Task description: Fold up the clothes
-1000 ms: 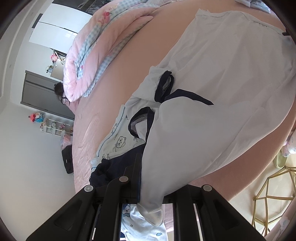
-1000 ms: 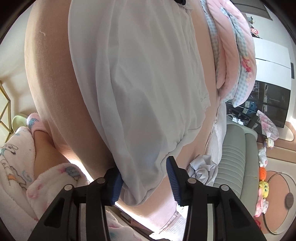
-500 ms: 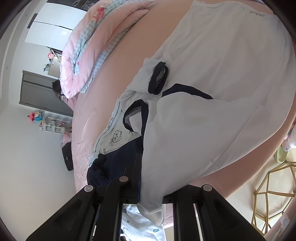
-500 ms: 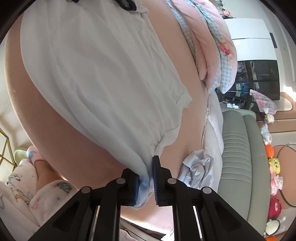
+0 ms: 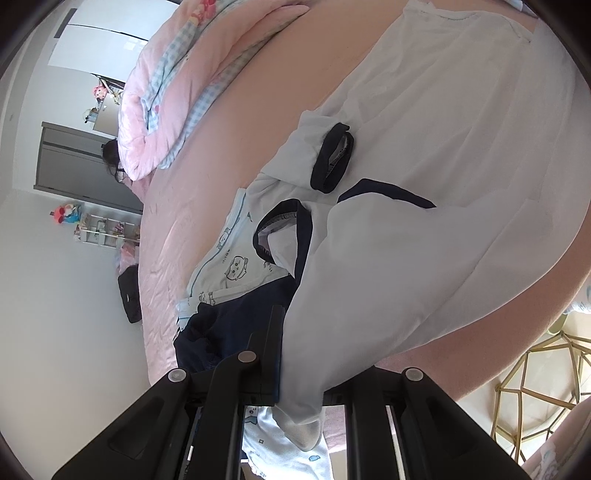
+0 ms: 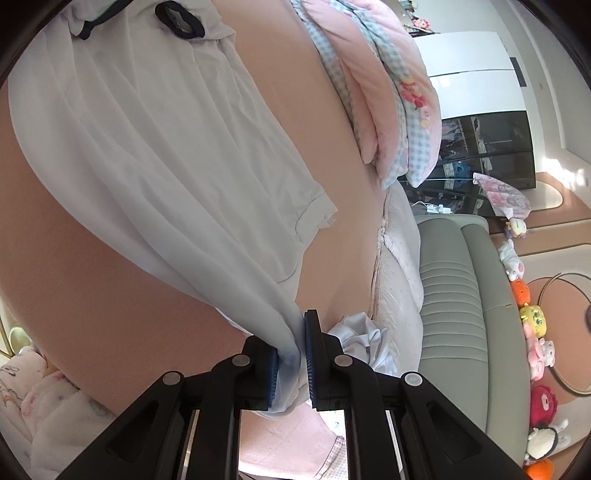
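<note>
A white top with navy trim (image 5: 424, 155) (image 6: 155, 140) lies spread on the pink bed (image 5: 288, 96) (image 6: 85, 280). My left gripper (image 5: 295, 373) is shut on its near corner by the navy neckline, and the pinched cloth hangs below the fingers. My right gripper (image 6: 293, 354) is shut on the opposite corner of the white top, the cloth bunched between its blue pads (image 6: 309, 354) and lifted off the bed. A navy cuff (image 5: 332, 162) (image 6: 181, 22) of one sleeve lies on the fabric.
A printed white garment (image 5: 229, 266) and a navy garment (image 5: 225, 325) lie beside the top. A crumpled white cloth (image 6: 365, 339) lies near the right gripper. A pink and blue quilt (image 5: 192, 74) (image 6: 391, 85) is bunched at the far side. A grey sofa (image 6: 454, 295) and a gold wire stand (image 5: 539, 373) flank the bed.
My right gripper shut on the corner of the white top, rose and rolled, lifting the cloth off the bed. The left gripper kept its grip and barely moved.
</note>
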